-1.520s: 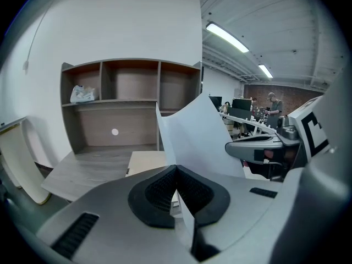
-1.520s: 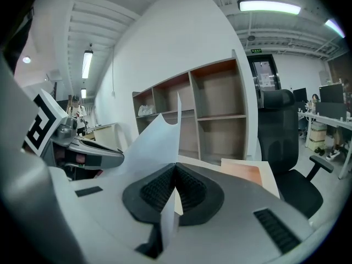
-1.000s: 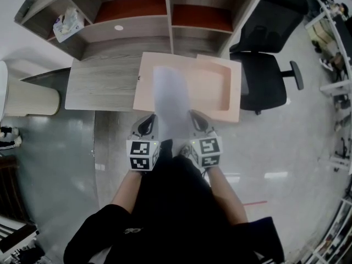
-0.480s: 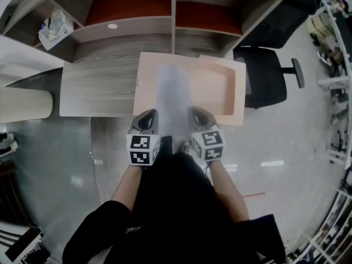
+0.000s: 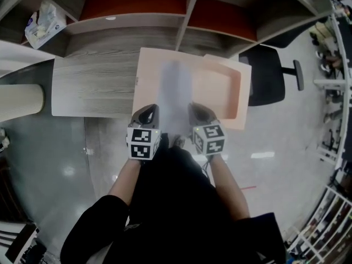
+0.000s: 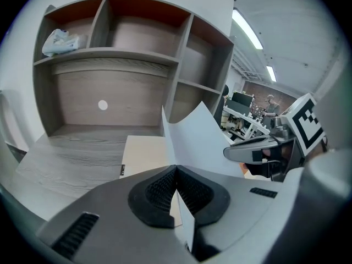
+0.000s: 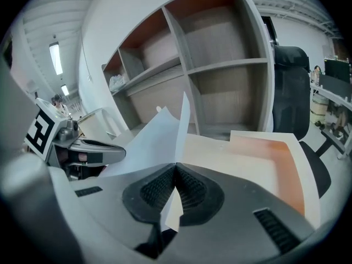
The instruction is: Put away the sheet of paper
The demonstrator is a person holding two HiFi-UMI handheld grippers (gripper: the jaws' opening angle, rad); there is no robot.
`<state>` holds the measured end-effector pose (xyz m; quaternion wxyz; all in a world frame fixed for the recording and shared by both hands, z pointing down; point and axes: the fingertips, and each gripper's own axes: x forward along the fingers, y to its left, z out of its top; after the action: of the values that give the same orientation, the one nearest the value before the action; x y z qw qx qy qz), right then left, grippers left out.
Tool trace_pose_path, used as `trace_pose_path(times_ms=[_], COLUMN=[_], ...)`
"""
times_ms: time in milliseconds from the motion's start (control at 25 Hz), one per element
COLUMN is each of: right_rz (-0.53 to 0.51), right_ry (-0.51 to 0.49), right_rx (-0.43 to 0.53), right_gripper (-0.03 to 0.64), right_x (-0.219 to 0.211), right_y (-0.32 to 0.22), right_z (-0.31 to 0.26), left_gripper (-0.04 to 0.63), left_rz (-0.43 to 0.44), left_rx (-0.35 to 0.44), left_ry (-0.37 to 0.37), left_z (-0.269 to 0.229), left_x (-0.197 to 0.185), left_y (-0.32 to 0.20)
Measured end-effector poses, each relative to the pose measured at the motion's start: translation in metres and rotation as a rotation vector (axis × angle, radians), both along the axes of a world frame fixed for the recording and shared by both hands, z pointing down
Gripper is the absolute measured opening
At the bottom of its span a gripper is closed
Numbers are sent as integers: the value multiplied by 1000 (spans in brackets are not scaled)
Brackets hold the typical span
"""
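The white sheet of paper (image 5: 175, 89) hangs over the pale pink shallow tray (image 5: 226, 87), which lies on the grey wood-grain desk (image 5: 91, 84). The sheet is held at its near end from both sides. The left gripper (image 6: 176, 172) has its jaws pressed together on the sheet's near left edge, and the right gripper (image 7: 176, 169) is clamped likewise on the near right edge (the sheet buckles upward between them). An open wooden shelf unit (image 5: 187, 21) stands at the far side, with a black office chair (image 5: 270, 73) to the right.
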<state>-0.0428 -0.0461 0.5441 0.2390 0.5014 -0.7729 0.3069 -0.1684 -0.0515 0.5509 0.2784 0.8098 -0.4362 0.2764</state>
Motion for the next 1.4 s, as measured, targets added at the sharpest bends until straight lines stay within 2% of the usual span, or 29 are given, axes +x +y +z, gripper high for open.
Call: trace_pose_path(times_ms=[360,680,1000,1400], right_rz=[28,62,49,49], right_ry=[1,38,54,29], right_rx=[-76,-125,-181,-229], right_gripper=[17,17,17,17], right_x=[0,-3,0,-1], right_y=[-22,-43,-49,-58], right_z=[22,41,57,76], left_gripper=[44,44,44,44], left_rz=[15,40,95,75], left_rx=[-45,-126,-143,-152], left_ry=[6,29,41,36], left_z=[20,46,54,64], left_x=[-16,-26,-31,-32], left_y=[-31,-41,-54,-61])
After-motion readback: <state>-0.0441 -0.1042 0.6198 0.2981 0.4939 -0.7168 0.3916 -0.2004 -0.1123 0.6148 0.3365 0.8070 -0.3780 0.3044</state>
